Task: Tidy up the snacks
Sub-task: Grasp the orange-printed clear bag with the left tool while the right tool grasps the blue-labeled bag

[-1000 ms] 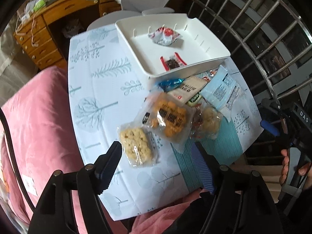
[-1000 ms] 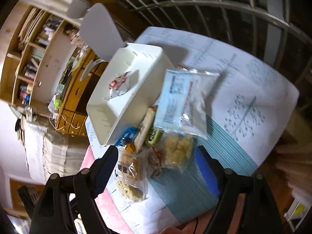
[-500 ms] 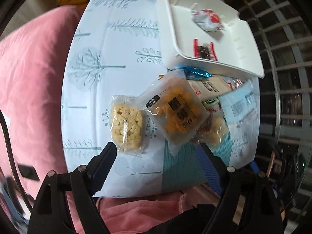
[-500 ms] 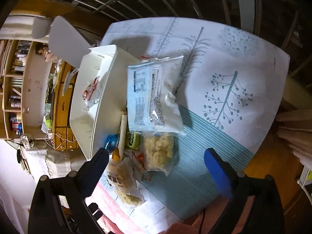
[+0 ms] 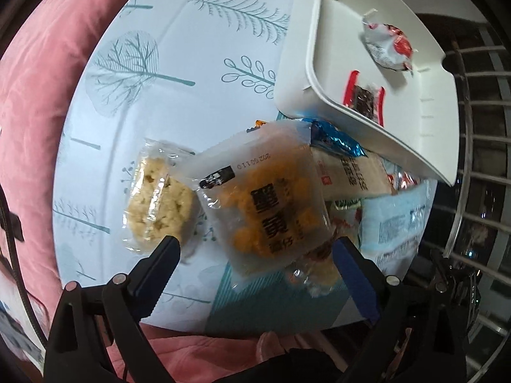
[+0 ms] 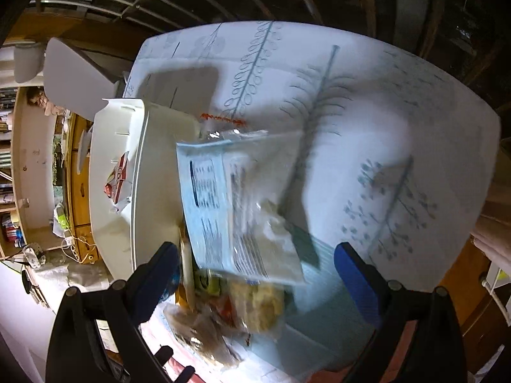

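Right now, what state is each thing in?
Left claw: open, empty, jaws just widened.
Right claw: open, empty.
White tray: holds two wrapped snacks.
Orange snack packet: sealed, on the pile, outside the tray.
Pale rice cake: wrapped, flat on the tablecloth.
Blue-white packet: sealed, atop the pile.

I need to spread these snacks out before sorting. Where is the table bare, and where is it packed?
Bare cloth lies left of the white tray and above the pale rice cake. Snacks pile up below the tray around the orange packet and the blue-white bag.
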Available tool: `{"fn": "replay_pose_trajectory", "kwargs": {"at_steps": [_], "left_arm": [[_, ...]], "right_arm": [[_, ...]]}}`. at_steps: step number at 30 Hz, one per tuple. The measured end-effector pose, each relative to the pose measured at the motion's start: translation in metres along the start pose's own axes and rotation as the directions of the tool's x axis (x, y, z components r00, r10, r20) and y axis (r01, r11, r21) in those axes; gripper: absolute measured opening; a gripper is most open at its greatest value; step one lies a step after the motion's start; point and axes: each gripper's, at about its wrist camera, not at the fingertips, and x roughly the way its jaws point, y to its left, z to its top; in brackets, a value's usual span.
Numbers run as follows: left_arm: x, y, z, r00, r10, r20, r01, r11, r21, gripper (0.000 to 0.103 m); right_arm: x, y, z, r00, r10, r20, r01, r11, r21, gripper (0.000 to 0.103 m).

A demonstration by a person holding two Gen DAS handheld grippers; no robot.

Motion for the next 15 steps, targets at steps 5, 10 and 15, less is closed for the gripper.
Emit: {"fn": "replay_pose_trajectory", "kwargs": {"at_steps": [5,10,15], "left_arm": [[0.007,0.000,0.007,0.999,0.012,0.035,-0.009,0.996,-0.084,0.096],[0.015,0.003,0.019,0.999,0.022,0.041,-0.016,0.990,-0.143,0.096],[0.027,0.005,0.025,0.999,0.045,0.028,-0.039,0.981,-0.192,0.096]], "right_arm": [[0.024,0.019,0.011,0.998,-0.040,-0.055,0.038,0.998,-0.041,0.099],[0.046,0.028,0.013,0.992,-0.096,-0.083,0.093,0.995,-0.037,0.101],[0.060,0.039,0.016,0.987,-0.132,-0.090,0.126,0.990,-0.071,0.103]]}}
